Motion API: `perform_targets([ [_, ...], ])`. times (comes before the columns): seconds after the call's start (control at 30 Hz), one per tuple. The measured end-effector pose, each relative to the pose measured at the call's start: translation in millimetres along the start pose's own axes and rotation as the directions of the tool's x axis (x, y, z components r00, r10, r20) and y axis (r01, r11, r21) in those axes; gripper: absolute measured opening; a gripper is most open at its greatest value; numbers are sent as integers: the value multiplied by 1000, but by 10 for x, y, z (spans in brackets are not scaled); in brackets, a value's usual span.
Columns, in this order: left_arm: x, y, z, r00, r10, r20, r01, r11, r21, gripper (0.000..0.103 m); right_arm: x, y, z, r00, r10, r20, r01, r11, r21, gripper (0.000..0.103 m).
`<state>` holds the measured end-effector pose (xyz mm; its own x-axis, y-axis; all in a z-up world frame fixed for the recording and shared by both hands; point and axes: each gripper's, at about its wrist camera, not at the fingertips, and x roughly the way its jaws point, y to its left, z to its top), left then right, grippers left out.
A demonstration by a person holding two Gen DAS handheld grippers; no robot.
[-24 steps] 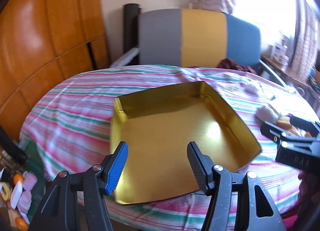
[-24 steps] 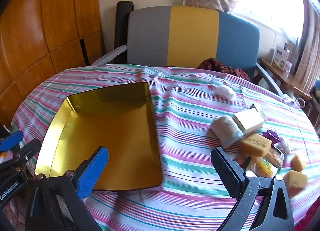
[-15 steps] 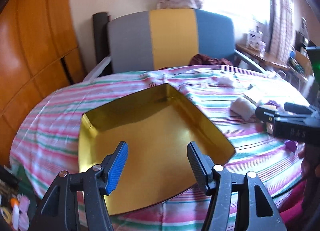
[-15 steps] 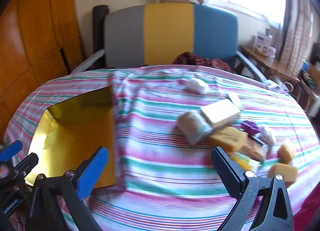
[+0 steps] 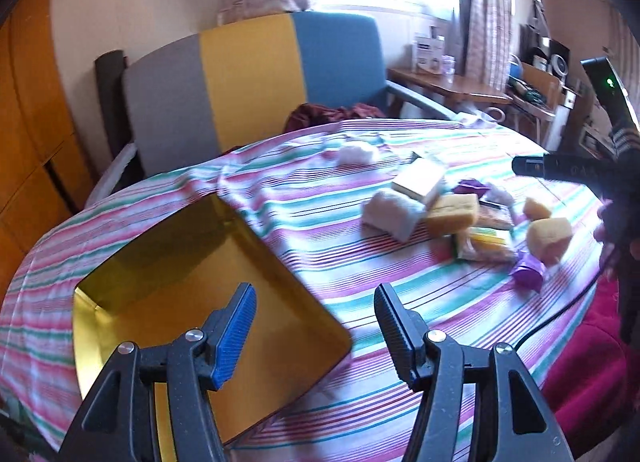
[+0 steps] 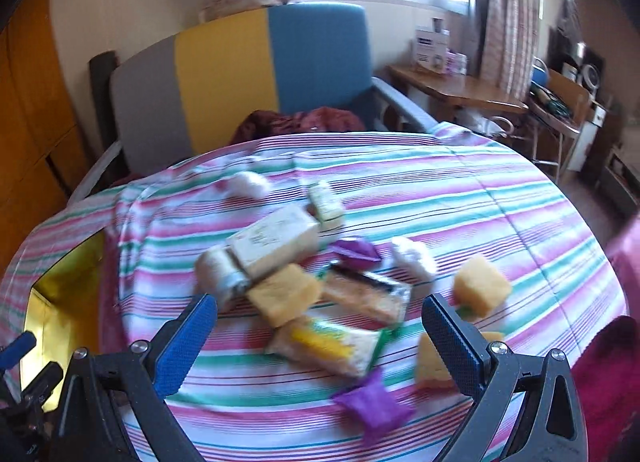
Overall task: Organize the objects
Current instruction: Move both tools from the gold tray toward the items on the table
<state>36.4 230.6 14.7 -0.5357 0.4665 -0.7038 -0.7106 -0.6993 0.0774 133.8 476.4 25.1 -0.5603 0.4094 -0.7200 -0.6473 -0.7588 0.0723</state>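
A shallow gold tray (image 5: 168, 282) lies empty on the striped tablecloth, at the left in both views (image 6: 64, 294). A pile of small items lies to its right: a cream box (image 6: 276, 240), yellow sponges (image 6: 282, 294), a clear packet (image 6: 332, 344), purple wrappers (image 6: 372, 400) and white cotton pieces (image 6: 250, 182). The same pile shows in the left wrist view (image 5: 452, 214). My left gripper (image 5: 314, 322) is open and empty above the tray's near right corner. My right gripper (image 6: 320, 338) is open wide and empty, just above the pile's near side.
A chair (image 5: 256, 78) with grey, yellow and blue panels stands behind the round table (image 6: 500, 198). A wooden cabinet (image 5: 28, 142) fills the left. A side table (image 6: 456, 92) and cluttered shelves stand at the right. A red cloth (image 5: 580, 374) lies at the table's near right edge.
Both grippers have swung to the right. The tray has slid left in both views and the pile of items has come to the centre. Both grippers stay open.
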Motion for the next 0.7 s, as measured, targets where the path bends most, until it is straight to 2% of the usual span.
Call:
perform_targets([
  [0.17, 130, -196, 80, 999, -45, -19, 45, 998, 53, 68, 83, -450, 105, 999, -29, 17, 27, 997, 77, 103],
  [0.23, 203, -261, 109, 997, -62, -43, 65, 995, 70, 72, 151, -626, 129, 999, -23, 24, 20, 993, 118, 103],
  [0.37, 397, -356, 149, 991, -85, -105, 94, 992, 90, 72, 284, -969, 97, 1000, 6, 26, -11, 977, 212, 103],
  [0.43, 561, -387, 175, 982, -96, -162, 111, 990, 86, 71, 350, -1117, 68, 998, 53, 20, -57, 955, 291, 103],
  [0.5, 681, -396, 225, 969, -144, -202, 157, 986, 54, 71, 394, -1224, 44, 996, 88, 16, -88, 929, 360, 103],
  [0.6, 811, -455, 363, 966, -169, -197, 182, 982, 50, 71, 397, -1287, 41, 994, 108, 29, -111, 911, 398, 103],
  [0.7, 1019, -479, 513, 949, -230, -217, 239, 971, 15, 71, 402, -1287, 28, 992, 122, 27, -123, 907, 404, 103],
])
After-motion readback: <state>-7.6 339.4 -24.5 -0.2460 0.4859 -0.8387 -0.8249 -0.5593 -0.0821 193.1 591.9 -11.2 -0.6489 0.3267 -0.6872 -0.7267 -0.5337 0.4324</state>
